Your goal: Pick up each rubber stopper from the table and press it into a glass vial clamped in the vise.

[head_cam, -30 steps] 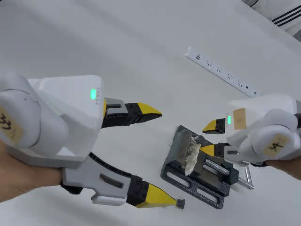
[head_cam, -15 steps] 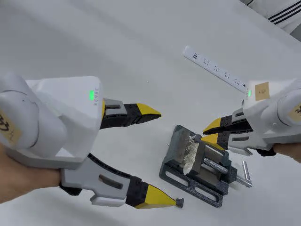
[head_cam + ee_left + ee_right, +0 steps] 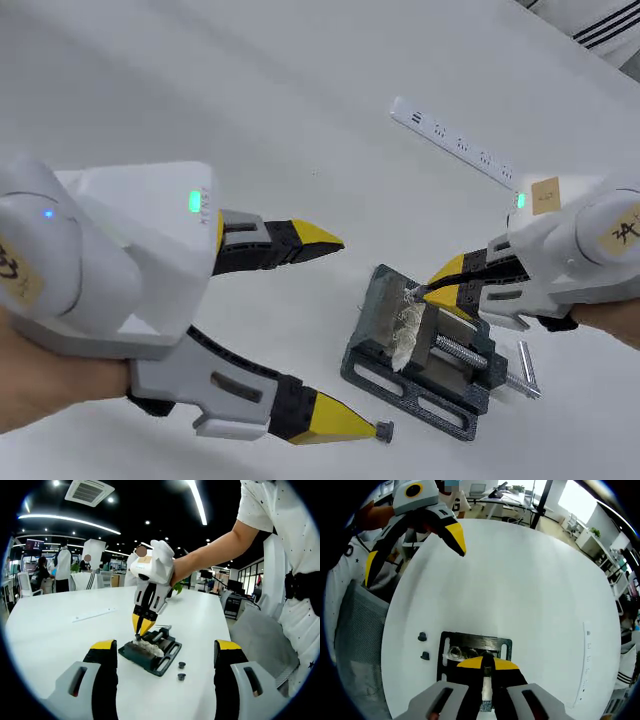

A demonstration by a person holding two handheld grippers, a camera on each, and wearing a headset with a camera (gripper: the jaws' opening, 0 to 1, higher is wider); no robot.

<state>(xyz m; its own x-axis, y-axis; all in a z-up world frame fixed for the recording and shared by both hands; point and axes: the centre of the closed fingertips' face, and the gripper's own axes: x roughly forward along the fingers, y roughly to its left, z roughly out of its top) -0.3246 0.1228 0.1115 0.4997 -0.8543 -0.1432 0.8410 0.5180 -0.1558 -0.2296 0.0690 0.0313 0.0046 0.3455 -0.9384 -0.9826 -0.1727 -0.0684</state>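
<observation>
A black vise sits on the white table with glass vials clamped in pale padding; the vials also show in the right gripper view. My right gripper is shut on a small dark rubber stopper, its tips just over the vials' near end. From the left gripper view, the right gripper points down onto the vise. My left gripper hangs open to the left of the vise. Two loose stoppers lie beside the vise; one stopper is by the left gripper's lower jaw.
A white power strip lies on the far side of the table. The vise's screw handle sticks out to the right. In the right gripper view a grey chair stands by the table edge. People stand in the background.
My right gripper has swung in from the right and rolled, bringing its tips down onto the vials' end of the vise. The left gripper has stayed put.
</observation>
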